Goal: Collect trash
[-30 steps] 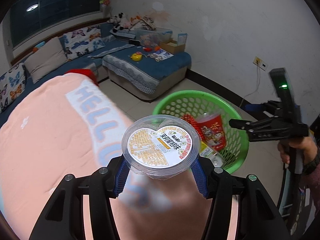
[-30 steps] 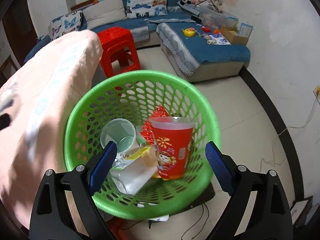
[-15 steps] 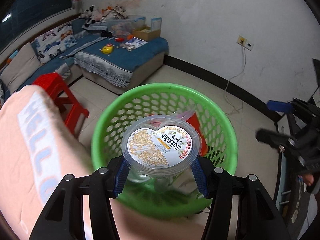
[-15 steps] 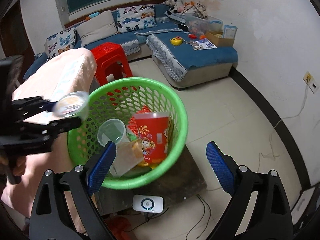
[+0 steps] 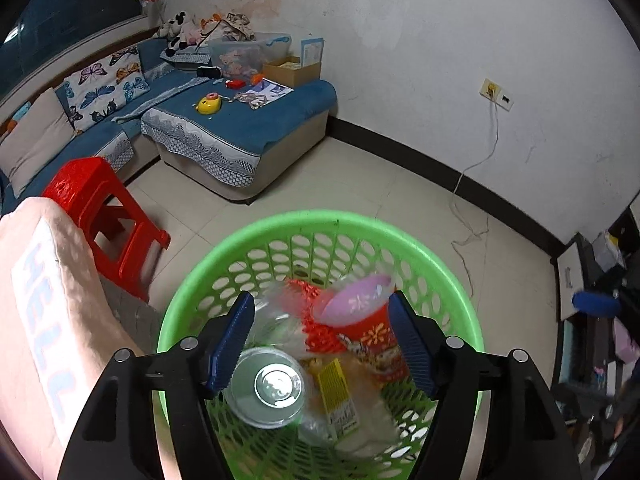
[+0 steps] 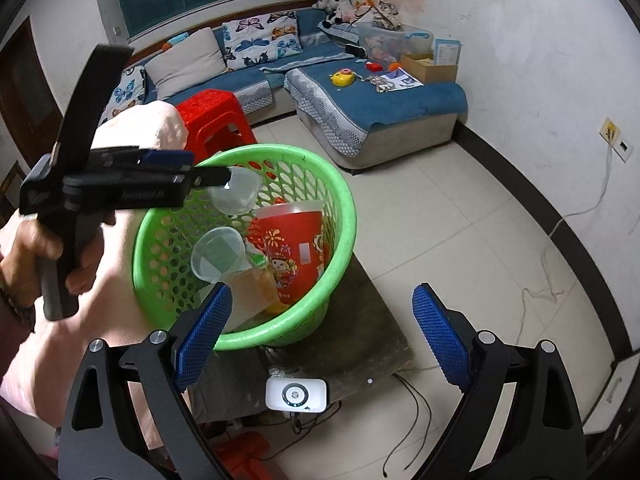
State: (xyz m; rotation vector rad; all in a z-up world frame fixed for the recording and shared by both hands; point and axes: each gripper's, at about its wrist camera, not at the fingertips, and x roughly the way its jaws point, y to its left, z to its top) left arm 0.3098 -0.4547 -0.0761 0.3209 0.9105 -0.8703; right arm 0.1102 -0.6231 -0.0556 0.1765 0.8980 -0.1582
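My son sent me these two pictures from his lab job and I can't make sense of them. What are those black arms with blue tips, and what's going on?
They are hand-held tongs, one in each of a person's hands, each with a wide-angle camera looking along its two fingers. One picture comes from the left tongs, the other from the right tongs. Both are open and hold nothing. The right camera also shows the left hand gripping its handle above a green basket. The basket holds trash: a red cup, clear plastic cups and a yellow wrapper. A red stool and a blue sofa stand behind.
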